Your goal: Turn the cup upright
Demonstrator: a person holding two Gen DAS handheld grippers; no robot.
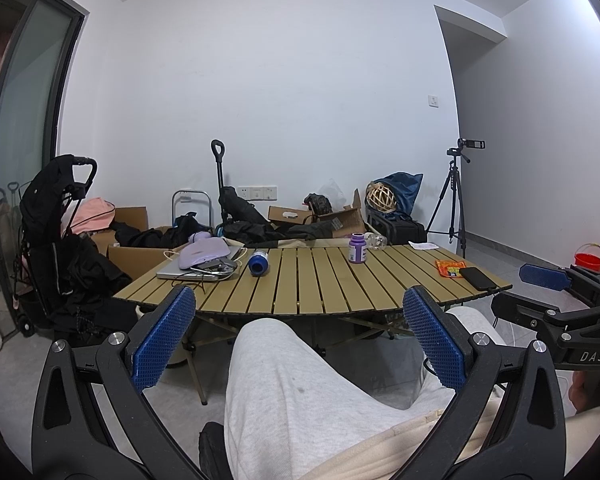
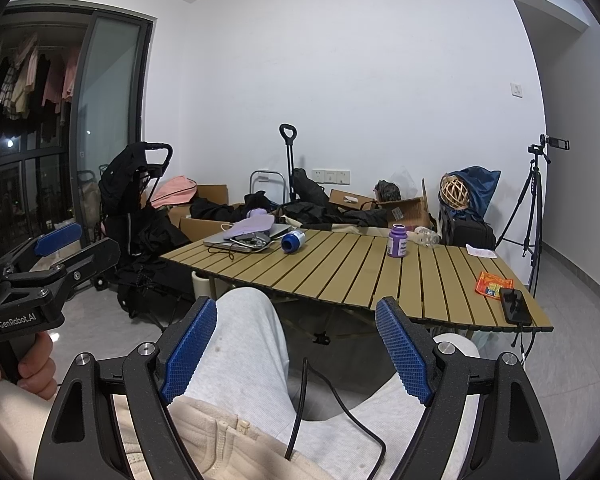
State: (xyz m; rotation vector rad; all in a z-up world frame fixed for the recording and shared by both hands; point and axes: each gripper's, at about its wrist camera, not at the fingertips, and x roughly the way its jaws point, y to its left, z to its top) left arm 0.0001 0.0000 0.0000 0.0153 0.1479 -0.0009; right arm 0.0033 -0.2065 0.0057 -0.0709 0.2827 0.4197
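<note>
- Your left gripper (image 1: 298,334) is held low over your lap, short of the table (image 1: 340,280), with its jaws wide apart and nothing in them.
- Your right gripper (image 2: 294,346) is held the same way, jaws spread and holding nothing.
- The blue cup (image 1: 258,263) lies on its side at 11 o'clock, near the laptop (image 1: 180,272).
- The purple bottle (image 1: 357,248) stands at 1 o'clock, with bare slats between them.

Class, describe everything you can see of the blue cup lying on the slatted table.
The blue cup lies on its side on the tan slatted table, dark open mouth facing the cameras, a whitish band at the far end. It looks like plastic. It rests just right of the laptop pile, apart from the purple bottle. Neither gripper is near it.
</note>
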